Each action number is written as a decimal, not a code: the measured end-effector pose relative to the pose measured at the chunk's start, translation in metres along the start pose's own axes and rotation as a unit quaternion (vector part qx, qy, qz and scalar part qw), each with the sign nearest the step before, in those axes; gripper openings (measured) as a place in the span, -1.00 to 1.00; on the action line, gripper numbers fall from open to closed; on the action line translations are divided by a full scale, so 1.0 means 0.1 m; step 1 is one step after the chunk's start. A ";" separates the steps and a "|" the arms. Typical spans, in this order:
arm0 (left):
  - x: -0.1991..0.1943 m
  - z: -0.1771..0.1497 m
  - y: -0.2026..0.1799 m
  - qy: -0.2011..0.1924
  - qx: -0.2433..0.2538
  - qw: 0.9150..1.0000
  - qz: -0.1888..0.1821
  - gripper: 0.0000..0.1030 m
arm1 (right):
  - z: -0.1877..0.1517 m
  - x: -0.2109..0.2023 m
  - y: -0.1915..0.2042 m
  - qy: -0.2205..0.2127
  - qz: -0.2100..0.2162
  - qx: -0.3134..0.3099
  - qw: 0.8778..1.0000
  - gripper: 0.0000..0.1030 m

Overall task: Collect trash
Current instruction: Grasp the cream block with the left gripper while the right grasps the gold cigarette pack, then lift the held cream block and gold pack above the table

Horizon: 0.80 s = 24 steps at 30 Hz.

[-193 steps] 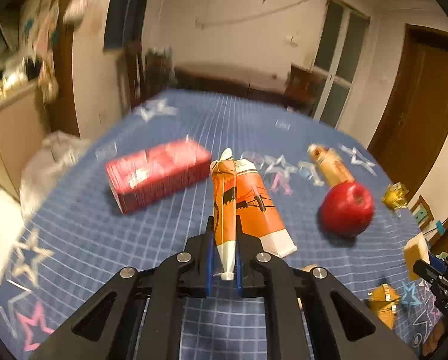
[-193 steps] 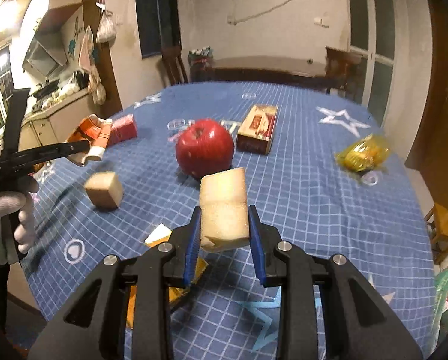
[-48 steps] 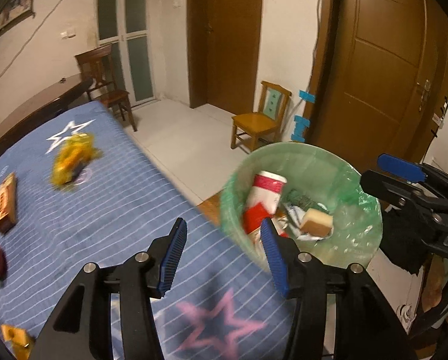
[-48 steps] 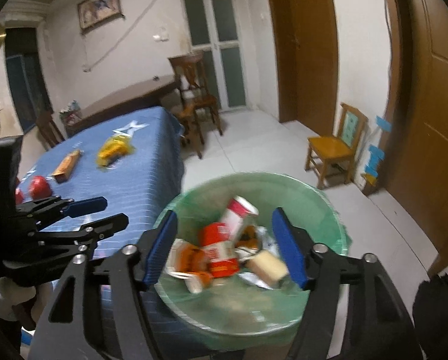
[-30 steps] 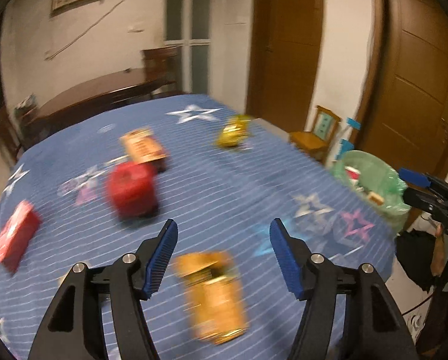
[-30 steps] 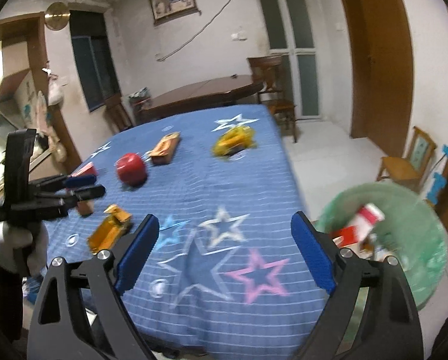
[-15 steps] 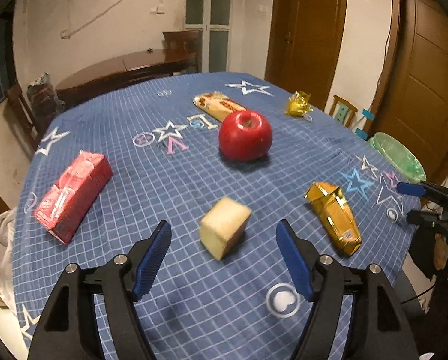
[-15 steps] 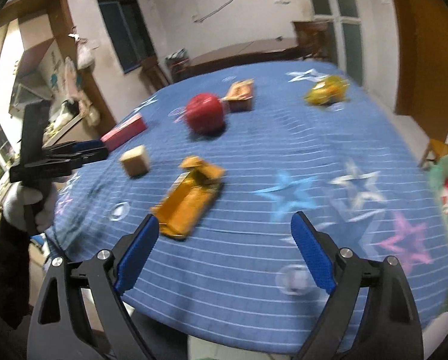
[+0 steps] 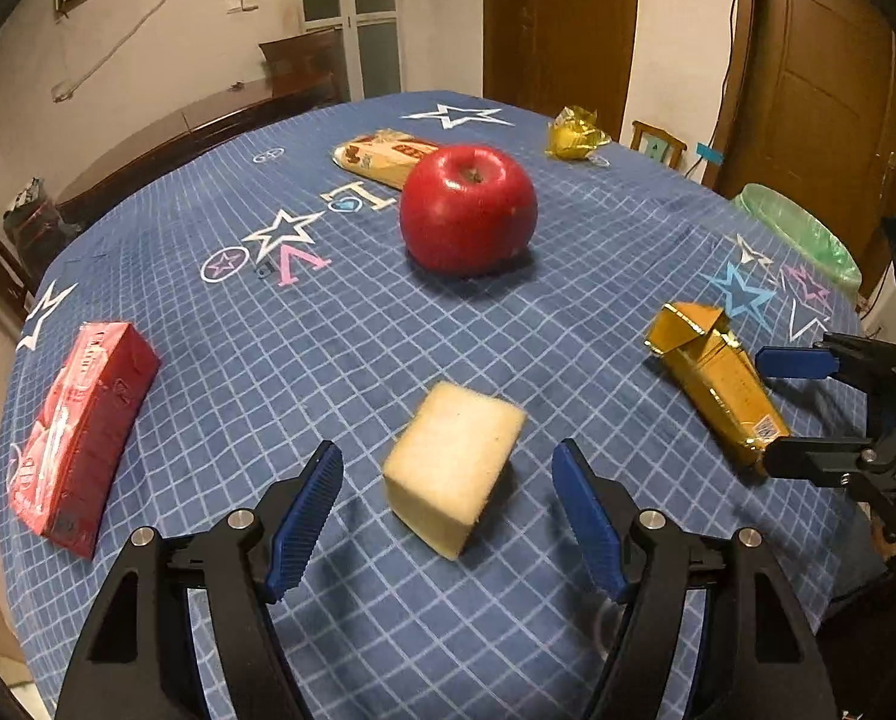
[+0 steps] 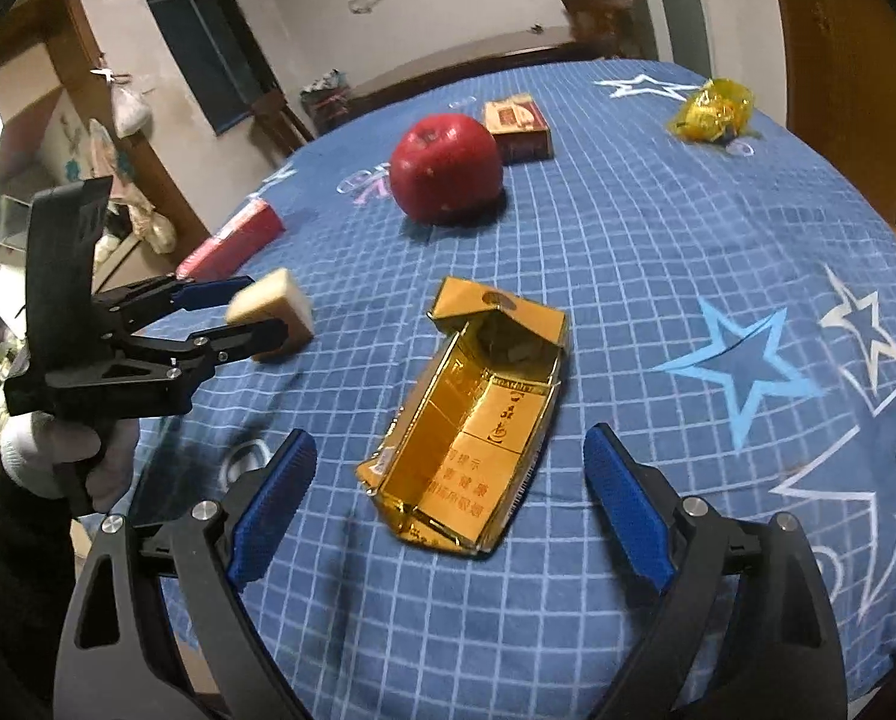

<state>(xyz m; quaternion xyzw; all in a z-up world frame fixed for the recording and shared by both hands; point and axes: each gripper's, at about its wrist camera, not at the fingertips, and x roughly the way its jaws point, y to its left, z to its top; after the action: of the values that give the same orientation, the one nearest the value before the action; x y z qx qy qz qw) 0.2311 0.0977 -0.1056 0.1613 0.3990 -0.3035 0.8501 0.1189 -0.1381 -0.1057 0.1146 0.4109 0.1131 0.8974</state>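
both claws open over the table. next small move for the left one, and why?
Probably ease the left claw forward and down, then close on the sponge block: its open jaws already line up with the block but don't touch it. The right claw is lined up on the gold carton.

Sponge (image 9: 457, 468) before apple (image 9: 467, 207); carton (image 9: 718, 378) to its right.

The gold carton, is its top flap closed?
No, the gold carton lies on the tablecloth with its end flap torn open.
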 end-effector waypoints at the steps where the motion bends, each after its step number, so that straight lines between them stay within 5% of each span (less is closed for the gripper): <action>1: 0.03 0.00 0.02 0.001 -0.001 1.000 -0.001 0.42 | 0.00 0.02 -0.01 -0.002 -0.006 0.003 1.000 0.70; 6: 0.13 0.00 0.01 0.006 0.001 1.000 -0.006 0.38 | 0.03 0.07 0.01 -0.009 -0.028 -0.003 1.000 0.69; 13: 0.21 0.02 0.00 0.009 -0.011 1.000 -0.004 -0.13 | 0.02 0.09 0.07 -0.008 -0.048 -0.031 0.998 0.23; 24: -0.07 0.00 -0.19 -0.044 -0.060 0.996 0.042 -0.20 | 0.00 0.01 0.09 -0.034 -0.044 -0.070 0.996 0.06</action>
<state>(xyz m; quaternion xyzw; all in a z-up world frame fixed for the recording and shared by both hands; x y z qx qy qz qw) 0.2151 0.0856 -0.1006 0.1134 0.3713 -0.2502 0.8870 0.1186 -0.1289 -0.1033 0.0373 0.3759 0.0980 0.9207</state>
